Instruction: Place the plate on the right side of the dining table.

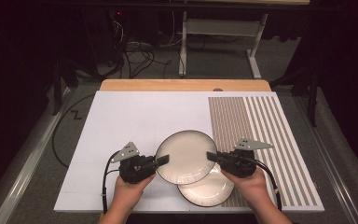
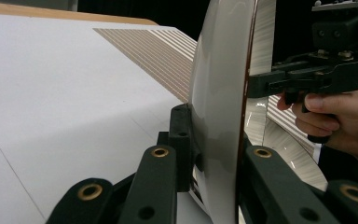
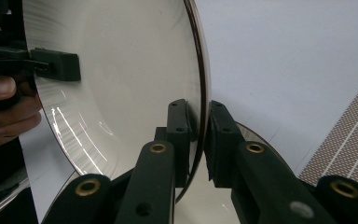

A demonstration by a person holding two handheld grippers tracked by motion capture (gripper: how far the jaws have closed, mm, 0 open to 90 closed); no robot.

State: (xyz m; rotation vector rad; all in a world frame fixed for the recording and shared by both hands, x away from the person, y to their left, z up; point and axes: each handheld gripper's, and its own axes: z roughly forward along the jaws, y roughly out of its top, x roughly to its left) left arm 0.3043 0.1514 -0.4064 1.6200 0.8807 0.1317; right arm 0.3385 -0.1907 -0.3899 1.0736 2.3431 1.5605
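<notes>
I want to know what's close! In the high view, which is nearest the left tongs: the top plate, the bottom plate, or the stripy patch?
1. Top plate: gripped at its left rim.
2. Bottom plate: lower right, underneath.
3. Stripy patch: far right of the table.

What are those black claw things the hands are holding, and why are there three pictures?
They are hand-held grippers, tools with two black jaws that pinch. One picture looks down from above the white table. The other two come from small cameras riding on each tool. The left gripper and the right gripper each pinch an opposite edge of the upper plate, a cream plate with a dark rim. A second plate lies on the table, partly underneath it. A striped brown pattern covers the table's right side.
</notes>
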